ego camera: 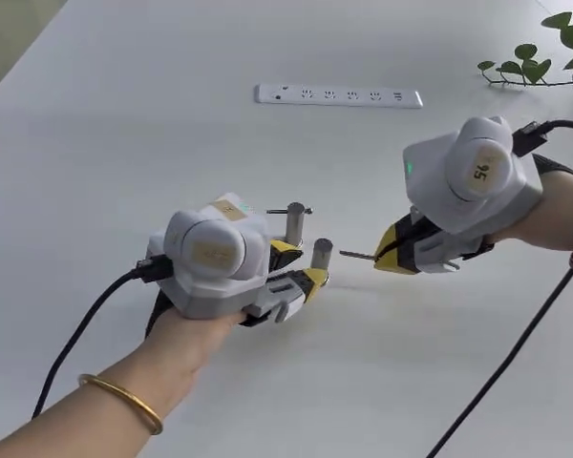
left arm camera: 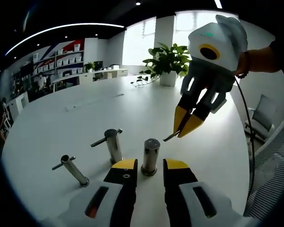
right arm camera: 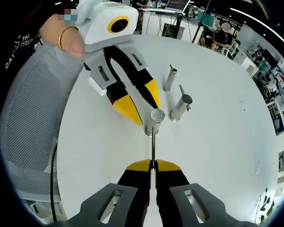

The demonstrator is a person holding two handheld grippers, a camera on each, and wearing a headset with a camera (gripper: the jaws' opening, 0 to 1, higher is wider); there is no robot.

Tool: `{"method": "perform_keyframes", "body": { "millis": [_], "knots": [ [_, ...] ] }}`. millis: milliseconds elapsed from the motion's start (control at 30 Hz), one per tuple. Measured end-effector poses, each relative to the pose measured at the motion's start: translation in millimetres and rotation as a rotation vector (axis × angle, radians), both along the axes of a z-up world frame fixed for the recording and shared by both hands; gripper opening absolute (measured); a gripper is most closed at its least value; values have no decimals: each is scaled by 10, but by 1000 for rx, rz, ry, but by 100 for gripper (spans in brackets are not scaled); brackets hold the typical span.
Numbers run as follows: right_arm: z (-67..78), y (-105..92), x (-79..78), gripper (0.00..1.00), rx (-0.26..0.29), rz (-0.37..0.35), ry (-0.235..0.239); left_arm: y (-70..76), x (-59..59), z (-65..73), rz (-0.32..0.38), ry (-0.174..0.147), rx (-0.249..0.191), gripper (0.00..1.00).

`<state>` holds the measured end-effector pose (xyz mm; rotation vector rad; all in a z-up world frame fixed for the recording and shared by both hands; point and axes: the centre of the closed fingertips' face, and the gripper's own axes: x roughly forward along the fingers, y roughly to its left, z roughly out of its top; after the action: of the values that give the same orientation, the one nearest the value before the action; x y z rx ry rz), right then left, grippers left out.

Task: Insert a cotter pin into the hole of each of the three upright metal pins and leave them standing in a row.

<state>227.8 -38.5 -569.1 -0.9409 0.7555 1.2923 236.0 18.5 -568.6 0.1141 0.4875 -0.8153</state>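
Cotter pin (right arm camera: 153, 144) is clamped lengthwise in the right gripper (right arm camera: 153, 164), its long axis level and its tip aimed at the head of the 3rd upright metal pin (left arm camera: 150, 156), just beside it. The left gripper (left arm camera: 150, 163) is nearer, jaws apart either side of that pin's base. The 2 other pins (left arm camera: 113, 144) already carry theirs. White table (ego camera: 124, 143); open office with a potted plant (left arm camera: 168, 59).

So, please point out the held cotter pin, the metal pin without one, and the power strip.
cotter pin (right arm camera: 153, 147): right gripper view, middle of its shaft.
bare metal pin (left arm camera: 150, 158): left gripper view, middle of its body.
power strip (ego camera: 339, 95): head view, centre of its top.
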Motion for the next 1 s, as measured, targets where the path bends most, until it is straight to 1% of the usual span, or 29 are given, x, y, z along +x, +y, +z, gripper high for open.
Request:
{"method": "perform_keyframes", "body": {
  "millis": [100,200,300,400,433,567,600,667,700,867,933,1000],
  "knots": [
    [-14,-11,30,0,-14,9,-7,-14,21,-13,2,-3,4,20],
    [-10,9,52,0,-14,19,-11,-28,41,-26,7,-2,4,19],
    [-12,27,82,0,-23,40,-26,-51,50,-35,9,1,6,19],
    [-21,42,89,0,-24,52,-27,-75,55,-44,7,1,4,18],
    [-23,49,95,0,-23,56,-29,-96,49,-55,4,7,4,18],
    [-19,75,92,0,-15,70,-29,-105,63,-71,0,-3,20,14],
    [-15,89,83,0,-10,78,-28,-103,71,-79,0,0,21,13],
    [-31,80,102,0,-16,84,-28,-97,84,-91,4,3,22,12],
    [-32,79,115,0,-20,87,-37,-97,87,-93,4,3,23,12],
    [-35,75,116,0,-20,101,-39,-104,91,-95,-18,-15,37,12],
    [0,105,88,0,-7,107,-39,-106,94,-95,-29,-22,42,11],
    [22,120,87,0,-14,117,-54,-106,96,-94,-34,-21,41,11]
  ]
}}
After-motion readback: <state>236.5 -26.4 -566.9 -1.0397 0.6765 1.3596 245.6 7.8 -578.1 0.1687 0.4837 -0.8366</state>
